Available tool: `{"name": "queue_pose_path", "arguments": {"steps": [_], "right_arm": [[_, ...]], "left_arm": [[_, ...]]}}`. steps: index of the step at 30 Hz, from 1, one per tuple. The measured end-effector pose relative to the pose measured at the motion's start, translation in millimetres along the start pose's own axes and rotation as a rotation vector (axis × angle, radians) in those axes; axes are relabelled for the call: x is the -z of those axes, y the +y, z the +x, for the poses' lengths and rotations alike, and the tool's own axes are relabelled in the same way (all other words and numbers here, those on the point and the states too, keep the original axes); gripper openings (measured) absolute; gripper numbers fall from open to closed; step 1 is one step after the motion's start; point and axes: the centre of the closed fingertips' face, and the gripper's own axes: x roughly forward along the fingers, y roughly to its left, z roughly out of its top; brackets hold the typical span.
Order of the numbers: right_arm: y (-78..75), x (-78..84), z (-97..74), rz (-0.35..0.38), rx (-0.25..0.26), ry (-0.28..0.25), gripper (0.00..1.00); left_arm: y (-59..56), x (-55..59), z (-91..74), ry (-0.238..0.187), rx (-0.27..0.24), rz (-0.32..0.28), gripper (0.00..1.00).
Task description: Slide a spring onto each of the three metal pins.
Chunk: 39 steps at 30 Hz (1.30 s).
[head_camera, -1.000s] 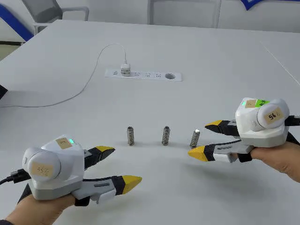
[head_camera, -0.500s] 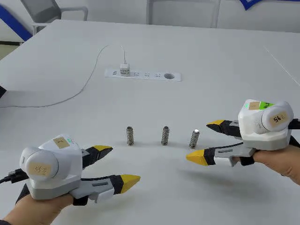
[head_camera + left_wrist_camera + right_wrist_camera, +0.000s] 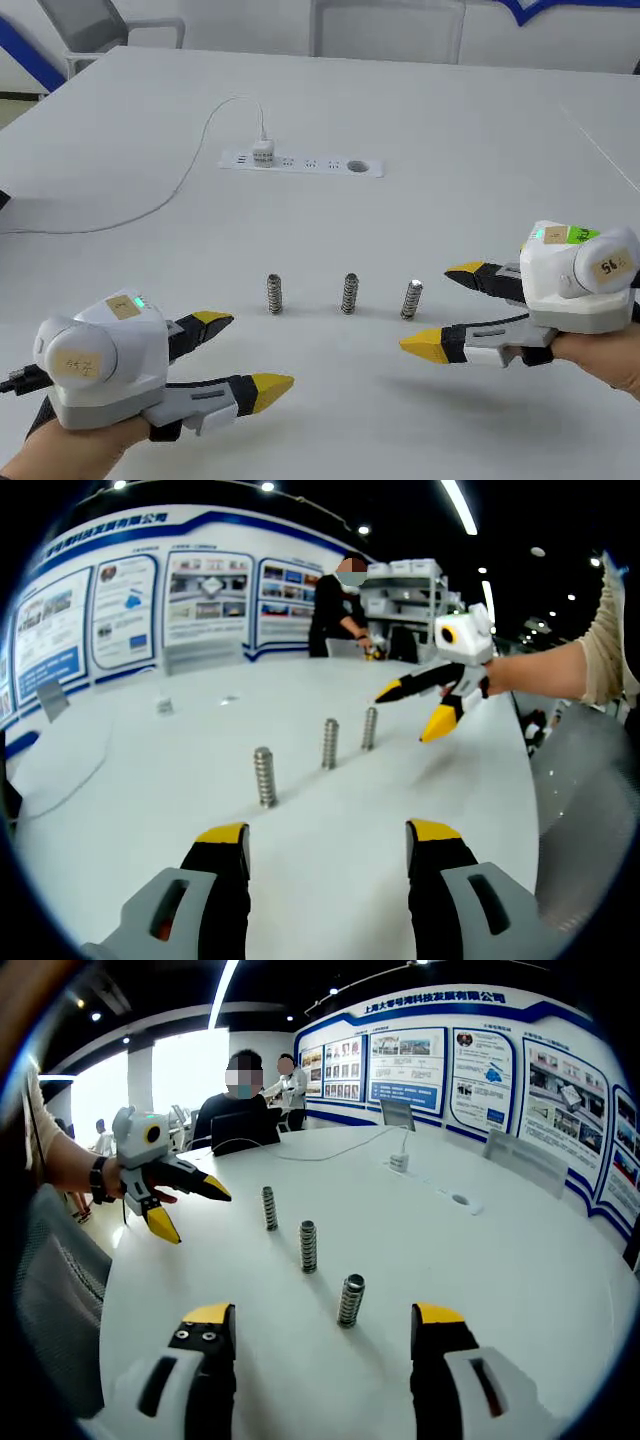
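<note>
Well, in the head view the left gripper, white-bodied with black jaws and yellow tips, sits low at the near left over the white tabletop. Its jaws are spread wide and hold nothing. The right gripper, of the same make, hovers at the near right, likewise gaping and empty, tips aimed at the row. Between the two, three short metal pins stand in a line on the table, each already wearing a grey coil spring; the rightmost pin leans a little. Farther back lies a long white power strip with a white plug in it.

From the left gripper view, its own jaws stand apart at the bottom. The sprung pins run away ahead of them, and the right gripper hangs in a hand near the farthest pin.

From the right gripper view, its own jaws are parted and bare. The pins line up ahead, with the left gripper off to the far pin's left.
</note>
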Motion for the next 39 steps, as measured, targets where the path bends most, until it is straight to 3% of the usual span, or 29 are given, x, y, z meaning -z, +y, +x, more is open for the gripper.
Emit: {"name": "queue_pose_path", "arguments": {"steps": [22, 39], "right_arm": [[12.7, 10.0, -20.1, 0.004, 0.012, -0.018, 0.73], [12.4, 12.6, -28.8, 0.032, 0.046, -0.041, 0.73]], "left_arm": [[3.8, 0.3, -3.3, -0.004, -0.011, -0.005, 0.64], [5.9, 1.6, -5.4, -0.008, -0.019, -0.012, 0.64]]}}
